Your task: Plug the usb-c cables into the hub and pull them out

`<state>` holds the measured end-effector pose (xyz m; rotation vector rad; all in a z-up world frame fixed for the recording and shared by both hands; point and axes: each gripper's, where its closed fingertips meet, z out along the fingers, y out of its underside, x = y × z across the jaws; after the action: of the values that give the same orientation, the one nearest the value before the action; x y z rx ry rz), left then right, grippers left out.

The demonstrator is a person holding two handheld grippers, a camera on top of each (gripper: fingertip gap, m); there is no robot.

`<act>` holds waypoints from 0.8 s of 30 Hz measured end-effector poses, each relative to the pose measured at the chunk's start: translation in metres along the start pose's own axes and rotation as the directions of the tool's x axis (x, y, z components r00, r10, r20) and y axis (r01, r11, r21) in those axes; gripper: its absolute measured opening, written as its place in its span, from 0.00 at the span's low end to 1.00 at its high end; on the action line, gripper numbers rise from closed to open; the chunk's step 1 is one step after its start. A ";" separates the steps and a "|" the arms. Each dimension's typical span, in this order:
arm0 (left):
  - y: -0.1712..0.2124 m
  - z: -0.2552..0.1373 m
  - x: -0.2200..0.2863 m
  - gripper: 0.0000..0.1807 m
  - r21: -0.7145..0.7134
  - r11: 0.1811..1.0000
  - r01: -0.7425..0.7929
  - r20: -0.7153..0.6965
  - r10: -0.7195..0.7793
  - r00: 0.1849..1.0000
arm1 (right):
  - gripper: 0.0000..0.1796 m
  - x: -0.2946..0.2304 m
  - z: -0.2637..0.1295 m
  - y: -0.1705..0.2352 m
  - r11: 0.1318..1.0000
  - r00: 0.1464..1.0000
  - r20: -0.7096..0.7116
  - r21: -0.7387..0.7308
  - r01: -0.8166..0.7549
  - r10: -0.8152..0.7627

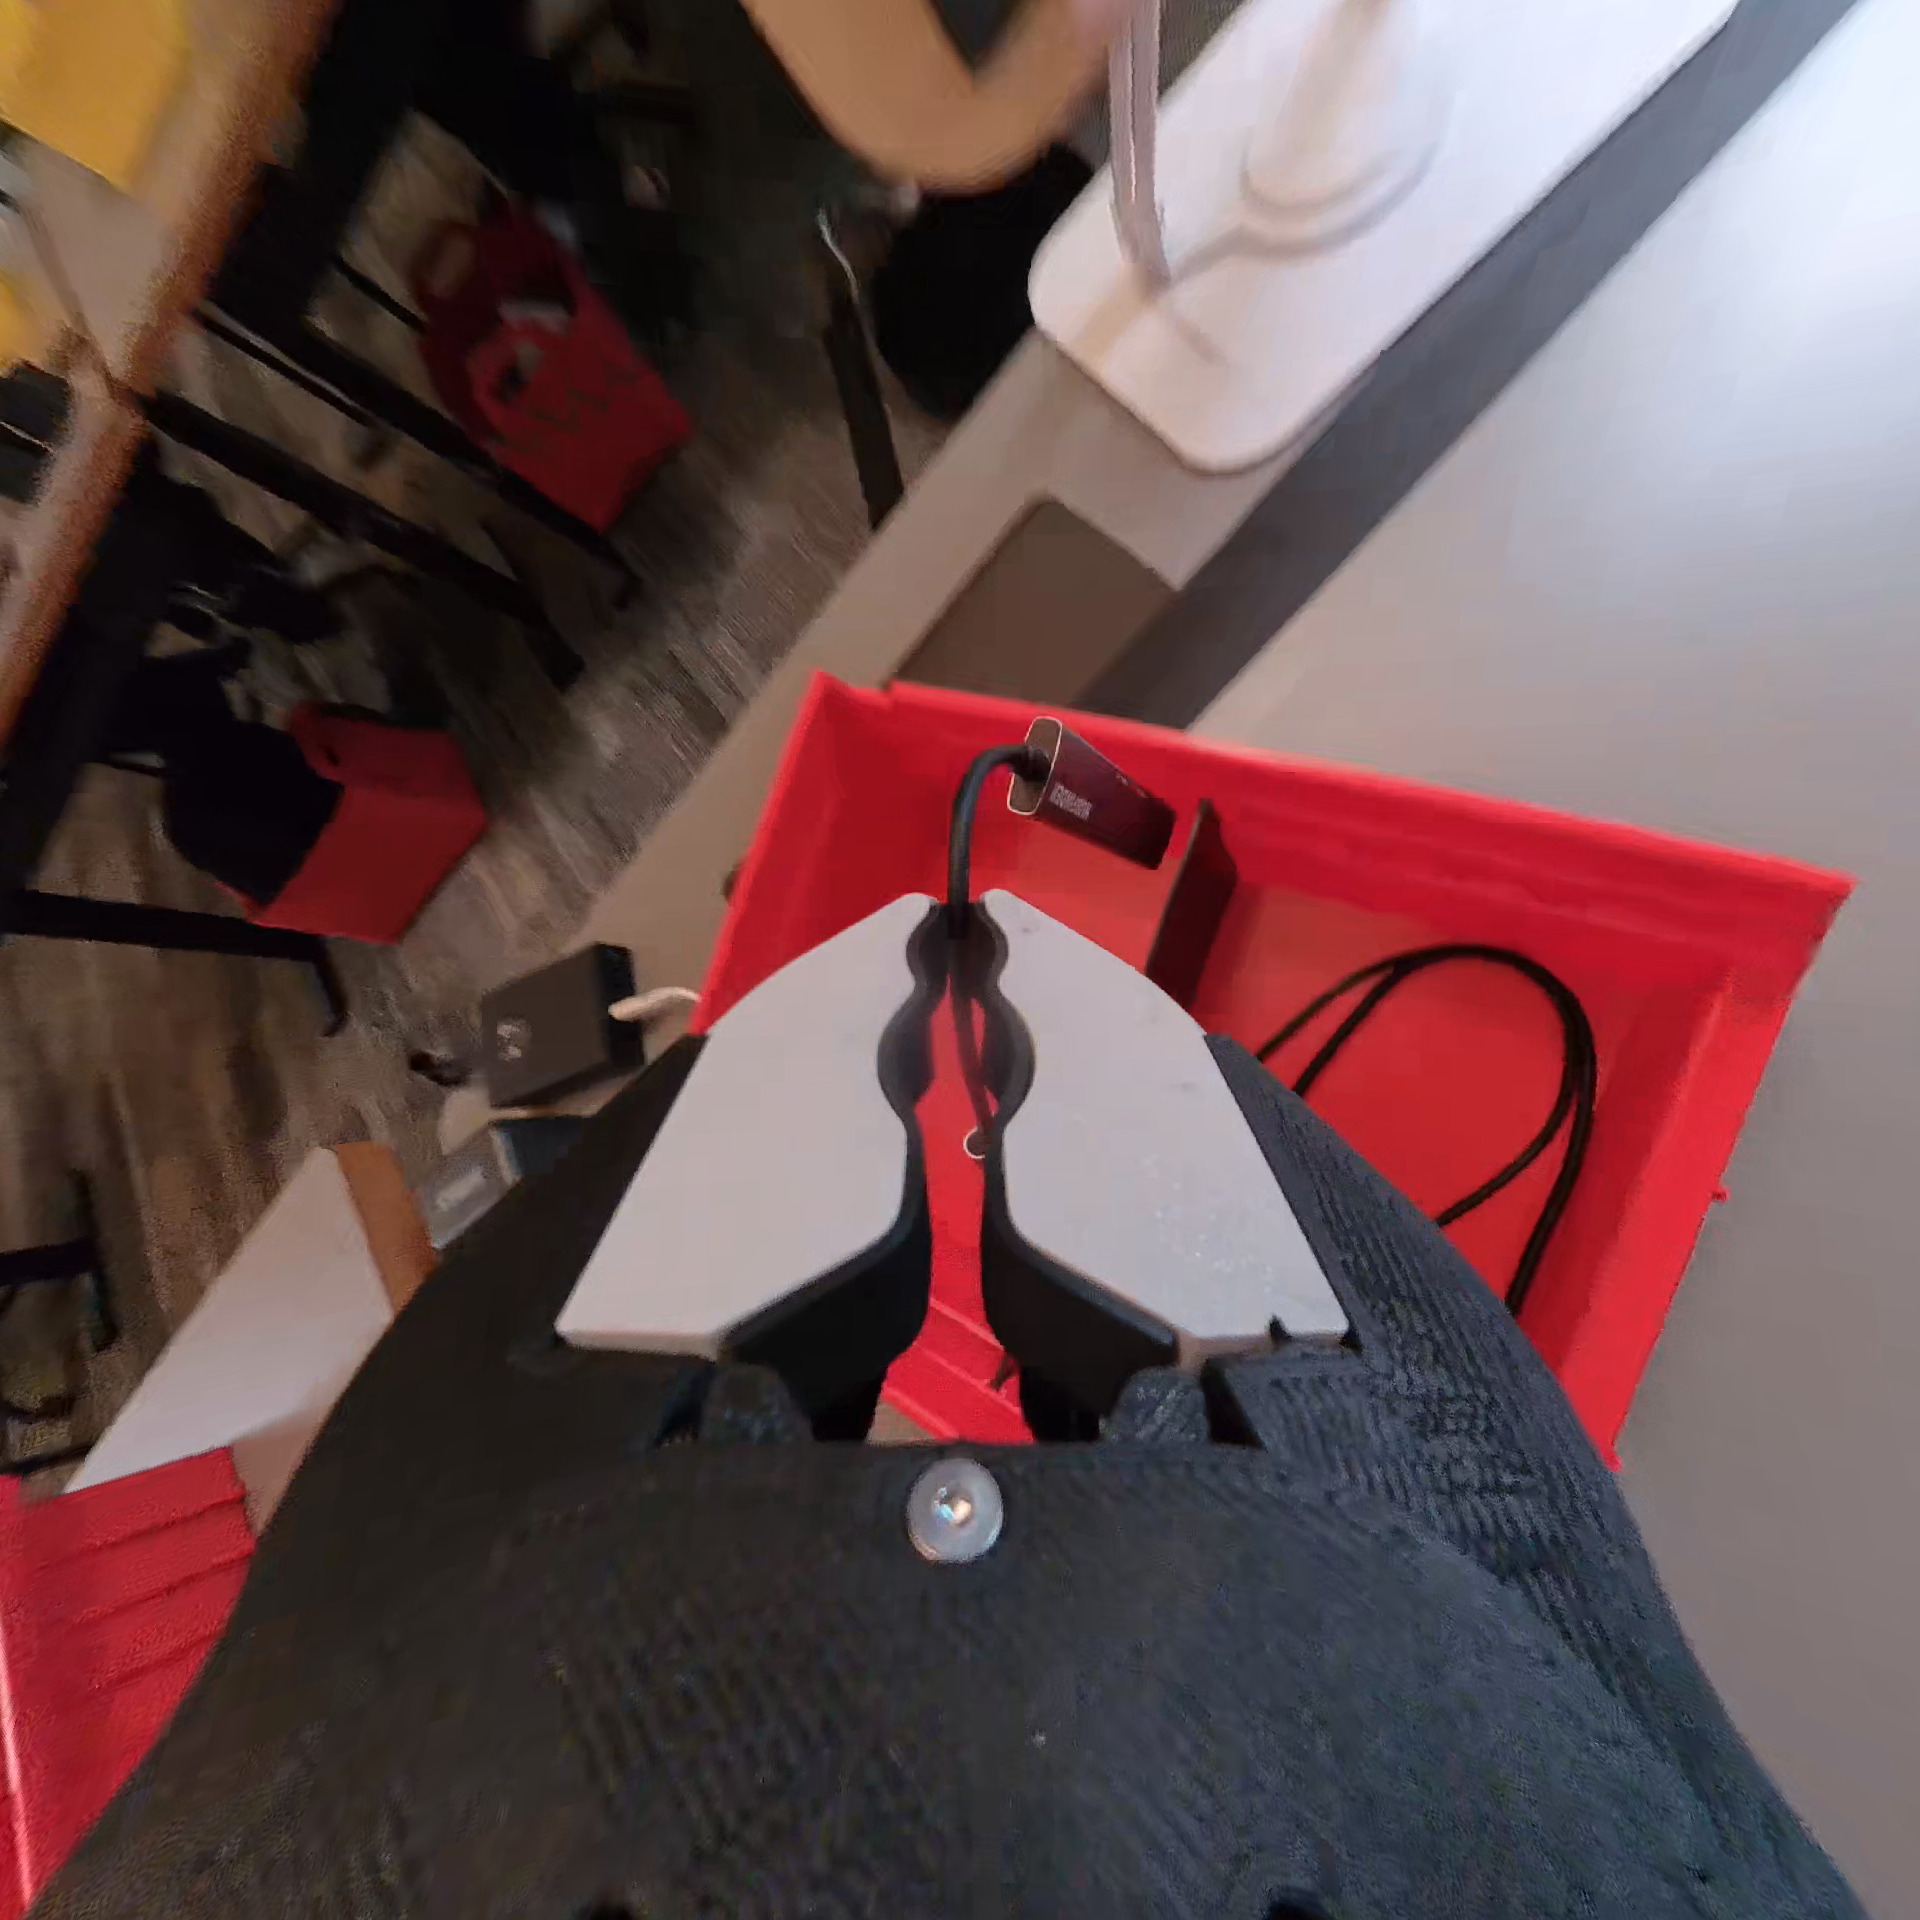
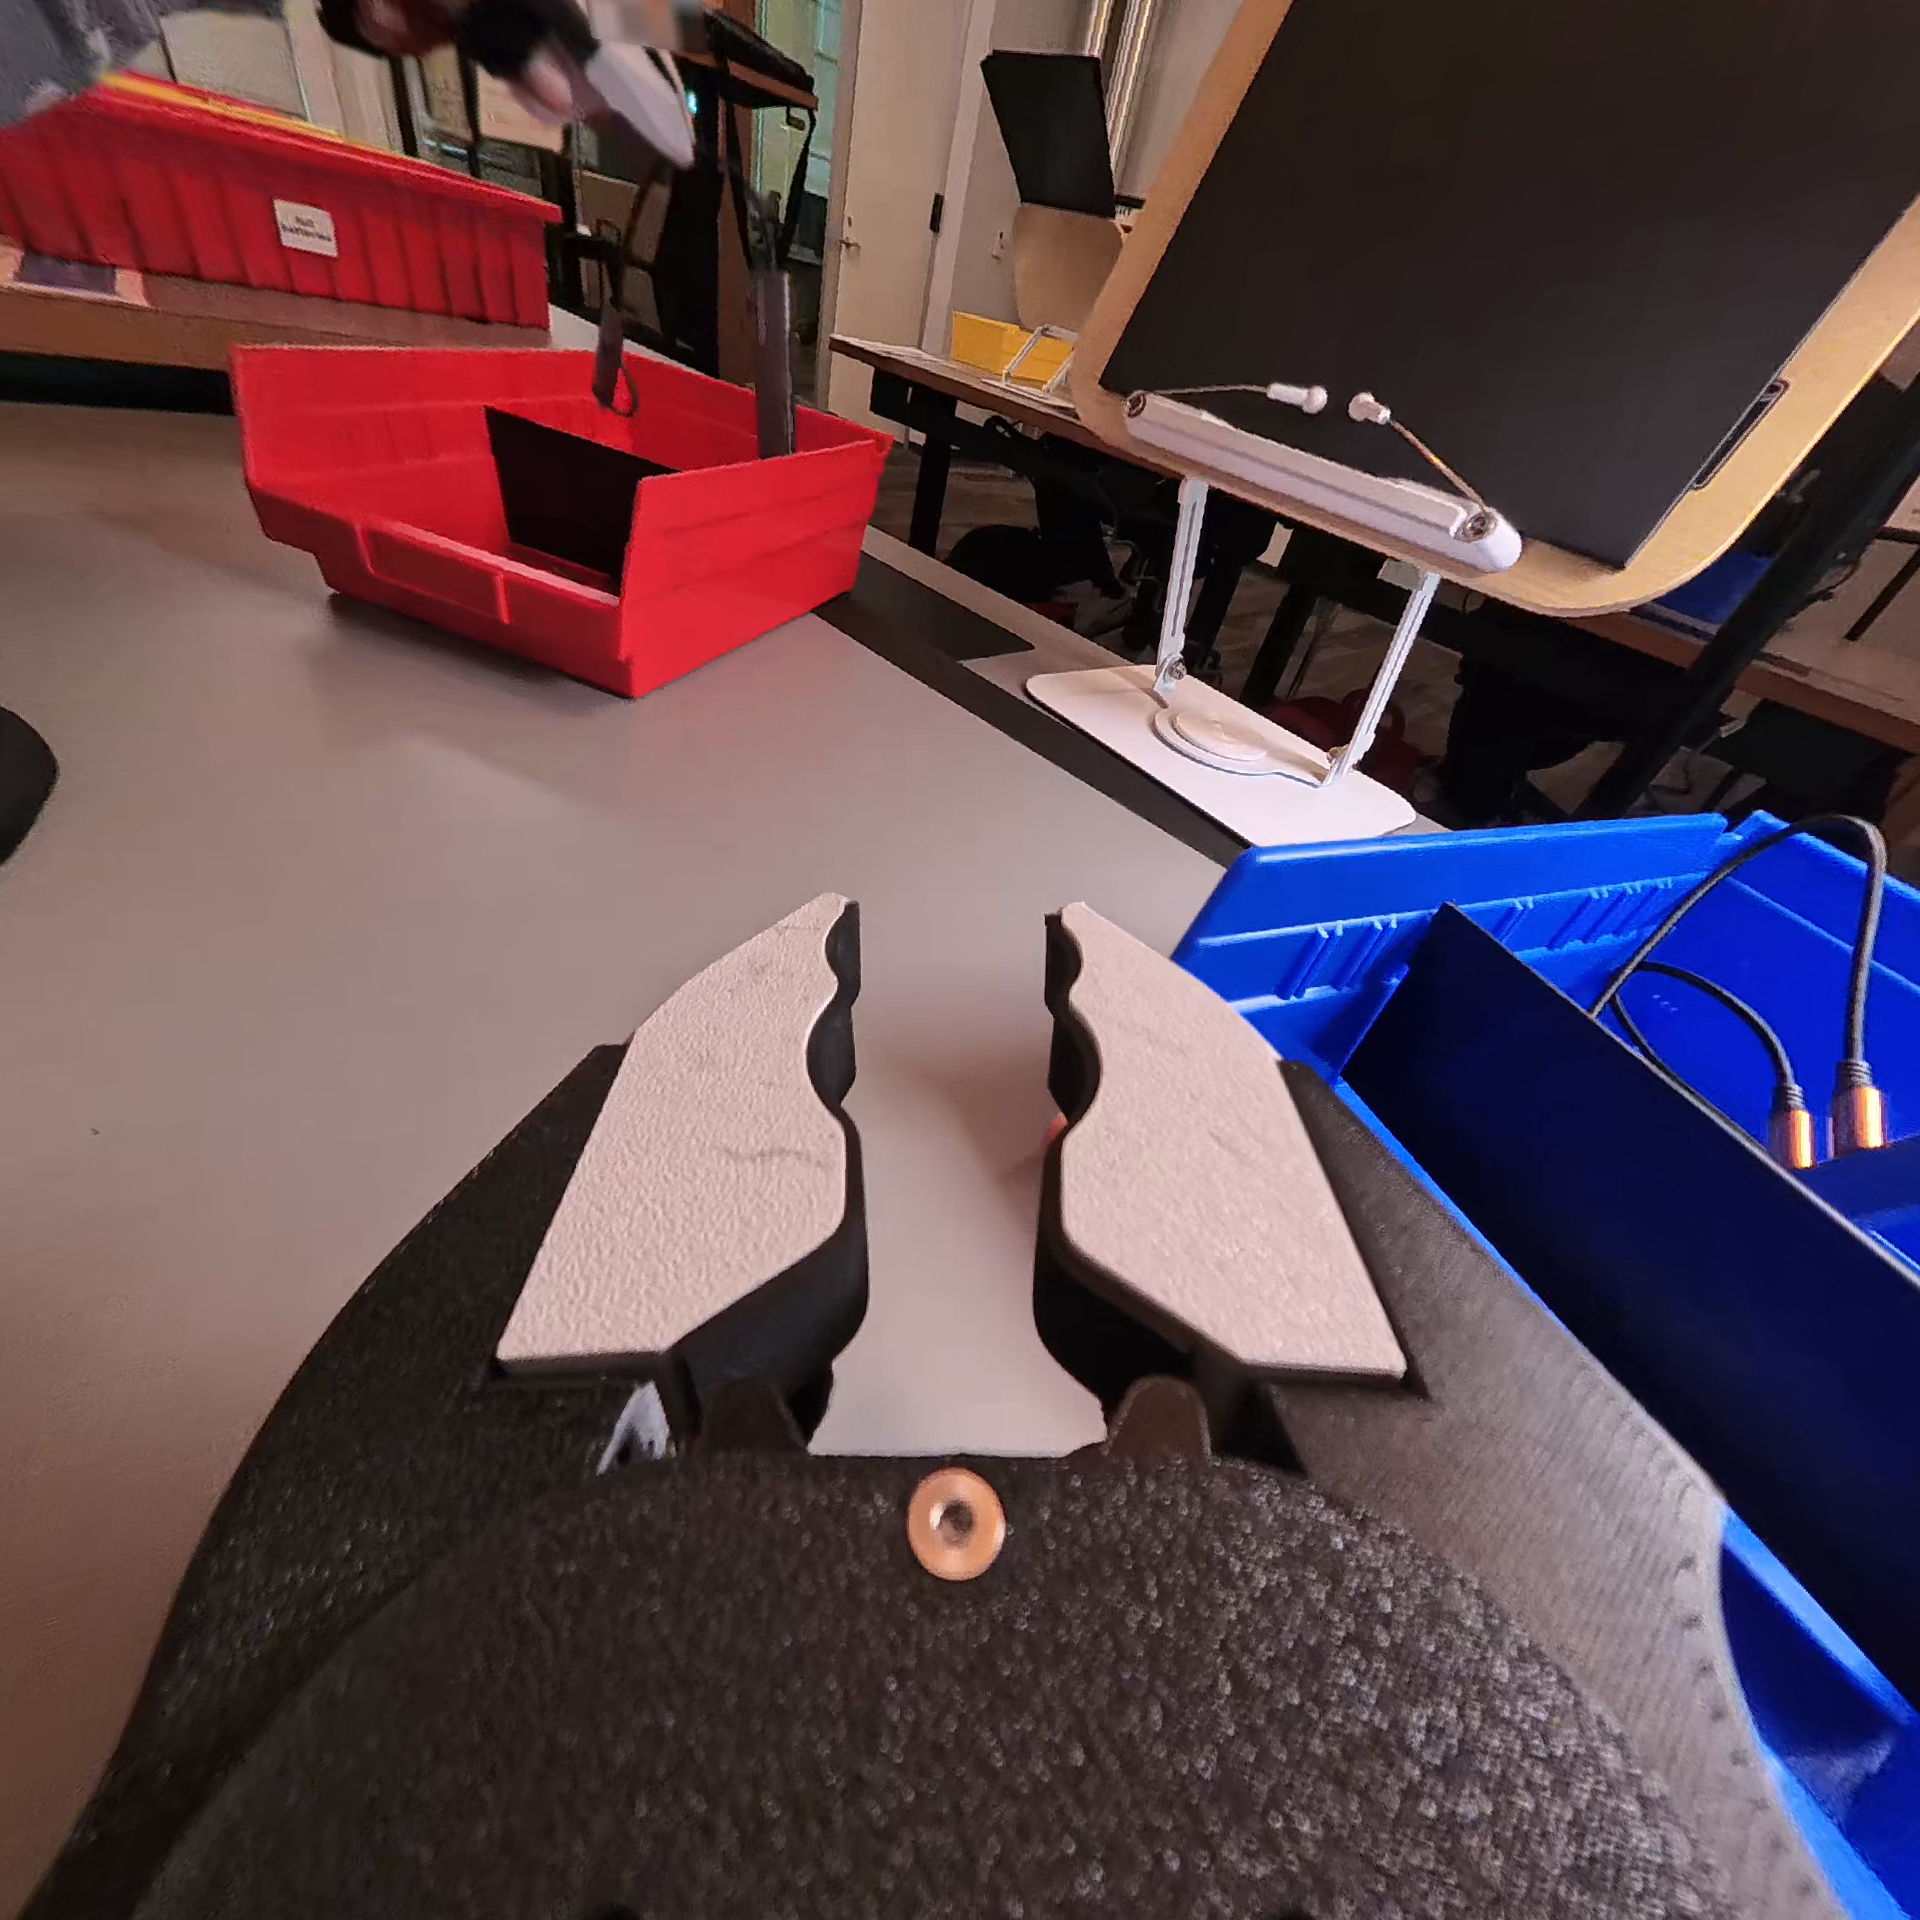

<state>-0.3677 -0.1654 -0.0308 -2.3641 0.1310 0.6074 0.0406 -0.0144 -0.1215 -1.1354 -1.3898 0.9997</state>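
Observation:
My left gripper (image 1: 961,914) is shut on the thin black cable (image 1: 966,831) of a dark maroon hub (image 1: 1096,795) and holds the hub in the air over a red bin (image 1: 1558,862). A black usb-c cable (image 1: 1475,1091) lies coiled inside that bin beside a black divider (image 1: 1195,894). In the right wrist view the left gripper (image 2: 623,73) is a blur above the red bin (image 2: 561,582), with the hub (image 2: 774,343) dangling from it. My right gripper (image 2: 951,935) is open and empty, low over the grey table (image 2: 416,883).
A blue bin (image 2: 1455,914) on the right holds black cables with copper-coloured plugs (image 2: 1829,1117). A dark screen (image 2: 1507,260) on a white stand (image 2: 1226,748) sits at the table's far edge. A larger red bin (image 2: 260,218) stands behind. Chairs and red boxes (image 1: 561,384) are on the floor. The grippers' ends are close to 45 centimetres from one another.

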 end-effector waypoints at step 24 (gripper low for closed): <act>-0.129 -0.142 0.248 0.02 0.671 0.572 0.471 -0.661 0.173 0.731 | 0.14 -0.113 0.045 -0.054 0.963 0.825 0.539 0.086 -0.257 0.172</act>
<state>-0.0607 -0.1418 0.0254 -1.4986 0.4127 -0.4190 -0.0081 -0.1362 -0.0977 -0.9478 -1.5937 1.6507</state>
